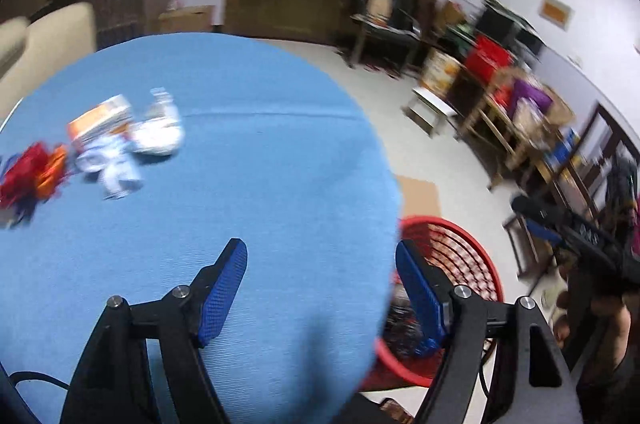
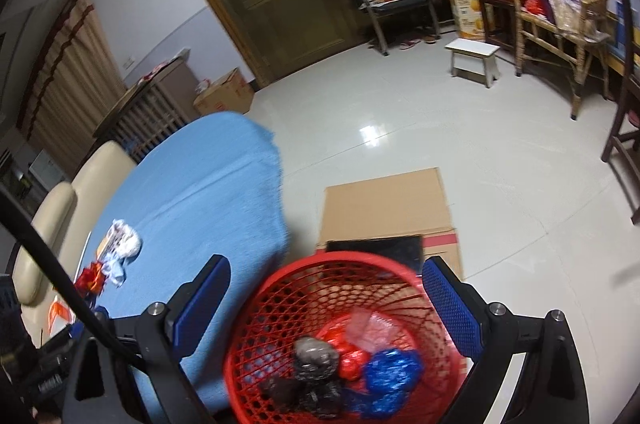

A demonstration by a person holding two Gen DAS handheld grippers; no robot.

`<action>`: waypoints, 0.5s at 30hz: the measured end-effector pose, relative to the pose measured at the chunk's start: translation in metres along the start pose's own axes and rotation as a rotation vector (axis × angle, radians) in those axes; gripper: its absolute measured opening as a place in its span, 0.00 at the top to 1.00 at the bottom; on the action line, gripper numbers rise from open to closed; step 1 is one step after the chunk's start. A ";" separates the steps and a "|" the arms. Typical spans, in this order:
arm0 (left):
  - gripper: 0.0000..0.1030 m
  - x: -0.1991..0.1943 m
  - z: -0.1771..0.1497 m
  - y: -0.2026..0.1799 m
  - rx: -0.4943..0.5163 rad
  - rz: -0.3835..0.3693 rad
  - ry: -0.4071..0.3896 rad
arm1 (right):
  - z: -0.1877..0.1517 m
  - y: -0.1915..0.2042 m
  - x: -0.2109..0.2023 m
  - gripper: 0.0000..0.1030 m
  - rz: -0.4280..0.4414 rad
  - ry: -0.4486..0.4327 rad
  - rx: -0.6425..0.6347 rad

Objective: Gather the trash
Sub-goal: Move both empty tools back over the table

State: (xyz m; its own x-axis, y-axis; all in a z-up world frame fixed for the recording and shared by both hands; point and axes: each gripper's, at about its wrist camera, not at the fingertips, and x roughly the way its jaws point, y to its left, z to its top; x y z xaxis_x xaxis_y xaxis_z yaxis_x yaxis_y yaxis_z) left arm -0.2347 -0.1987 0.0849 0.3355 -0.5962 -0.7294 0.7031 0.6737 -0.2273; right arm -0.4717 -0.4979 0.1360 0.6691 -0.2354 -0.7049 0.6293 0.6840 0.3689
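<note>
Left wrist view: the left tool (image 1: 320, 288) hangs over the near edge of the blue-covered desk (image 1: 260, 163), its blue pads spread wide with nothing between them. Crumpled wrappers (image 1: 120, 143) lie in a cluster near the desk's far left edge. Right wrist view: the right tool (image 2: 326, 308), jaws apart and empty, hovers above a red basket (image 2: 280, 304) on the floor beside the desk, already holding foil and plastic scraps (image 2: 352, 368).
</note>
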 end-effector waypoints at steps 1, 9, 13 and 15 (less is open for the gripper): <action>0.25 -0.004 -0.001 0.012 -0.027 0.018 -0.008 | -0.002 0.008 0.004 0.05 0.007 0.012 -0.015; 0.25 -0.028 -0.013 0.096 -0.199 0.132 -0.049 | -0.020 0.076 0.025 0.05 0.052 0.080 -0.150; 0.25 -0.041 -0.018 0.132 -0.272 0.183 -0.077 | -0.028 0.110 0.036 0.05 0.077 0.109 -0.219; 0.25 -0.046 -0.021 0.149 -0.307 0.206 -0.091 | -0.031 0.127 0.040 0.05 0.095 0.120 -0.248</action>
State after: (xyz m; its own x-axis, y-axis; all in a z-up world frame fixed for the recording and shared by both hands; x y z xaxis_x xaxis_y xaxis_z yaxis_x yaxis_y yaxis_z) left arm -0.1585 -0.0619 0.0716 0.5143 -0.4622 -0.7224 0.3993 0.8745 -0.2752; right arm -0.3773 -0.3993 0.1357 0.6596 -0.0890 -0.7463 0.4402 0.8506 0.2876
